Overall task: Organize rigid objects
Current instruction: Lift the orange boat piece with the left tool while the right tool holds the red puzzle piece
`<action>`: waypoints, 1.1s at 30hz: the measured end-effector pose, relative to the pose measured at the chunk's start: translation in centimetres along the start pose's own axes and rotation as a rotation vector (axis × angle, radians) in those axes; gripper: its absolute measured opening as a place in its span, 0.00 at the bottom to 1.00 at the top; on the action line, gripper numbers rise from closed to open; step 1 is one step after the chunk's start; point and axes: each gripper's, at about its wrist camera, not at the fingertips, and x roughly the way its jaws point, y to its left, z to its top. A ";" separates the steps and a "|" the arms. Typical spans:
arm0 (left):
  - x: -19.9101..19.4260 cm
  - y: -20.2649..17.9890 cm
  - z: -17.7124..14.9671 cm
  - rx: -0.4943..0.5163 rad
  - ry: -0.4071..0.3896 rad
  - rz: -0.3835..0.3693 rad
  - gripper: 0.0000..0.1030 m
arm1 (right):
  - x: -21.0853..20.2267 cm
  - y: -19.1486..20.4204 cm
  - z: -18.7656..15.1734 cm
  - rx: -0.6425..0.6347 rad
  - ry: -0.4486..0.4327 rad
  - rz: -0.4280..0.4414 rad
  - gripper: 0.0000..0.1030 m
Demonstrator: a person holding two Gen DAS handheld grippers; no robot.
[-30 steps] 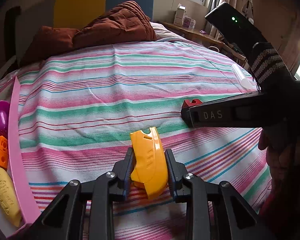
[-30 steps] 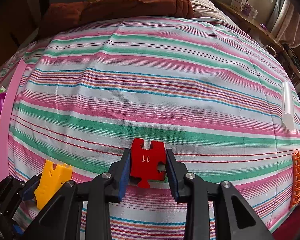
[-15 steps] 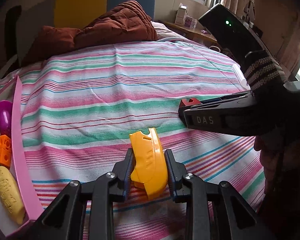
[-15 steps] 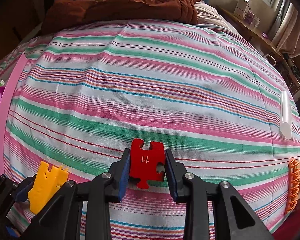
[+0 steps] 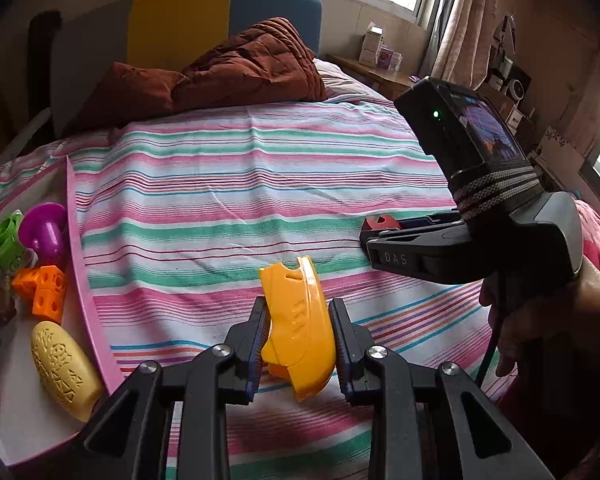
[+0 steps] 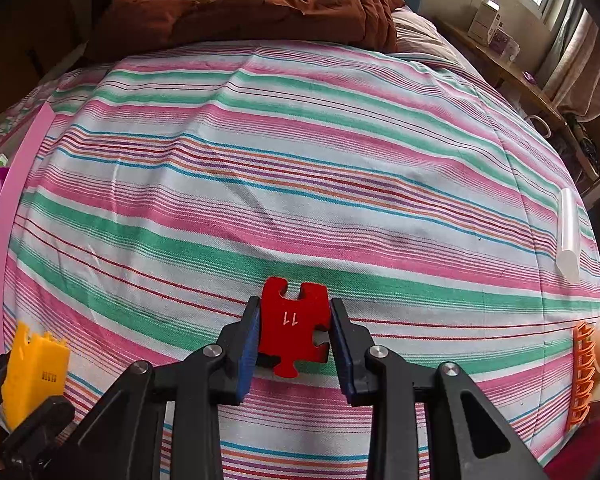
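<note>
My left gripper (image 5: 298,340) is shut on a curved yellow plastic piece (image 5: 298,328), held above the striped bedsheet (image 5: 236,208). That yellow piece (image 6: 34,372) also shows at the lower left of the right wrist view. My right gripper (image 6: 292,330) is shut on a red puzzle piece (image 6: 292,326) marked 11, just over the sheet. In the left wrist view the right gripper's body (image 5: 440,254) reaches in from the right, a hand (image 5: 540,328) on its handle, the red piece (image 5: 380,222) peeking out at its tip.
A pink-rimmed tray (image 5: 84,280) at the left holds a yellow oval toy (image 5: 64,364), orange cubes (image 5: 42,292), a purple piece (image 5: 46,232) and a green one (image 5: 8,236). A clear tube (image 6: 568,236) and an orange comb-like piece (image 6: 582,372) lie at the sheet's right edge. A brown quilt (image 5: 220,76) lies at the far end.
The left gripper has risen with the yellow piece, so more of the tray's toys show. The right gripper keeps its hold on the red piece, almost still.
</note>
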 end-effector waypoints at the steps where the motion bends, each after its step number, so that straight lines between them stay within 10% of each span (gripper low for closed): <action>1: -0.3 0.1 0.0 -0.001 -0.002 0.002 0.29 | -0.1 0.1 -0.1 -0.002 -0.001 -0.002 0.31; 33: -8.7 5.2 -0.4 -0.083 -0.125 0.113 0.29 | -0.2 0.2 -0.6 -0.042 -0.021 -0.028 0.31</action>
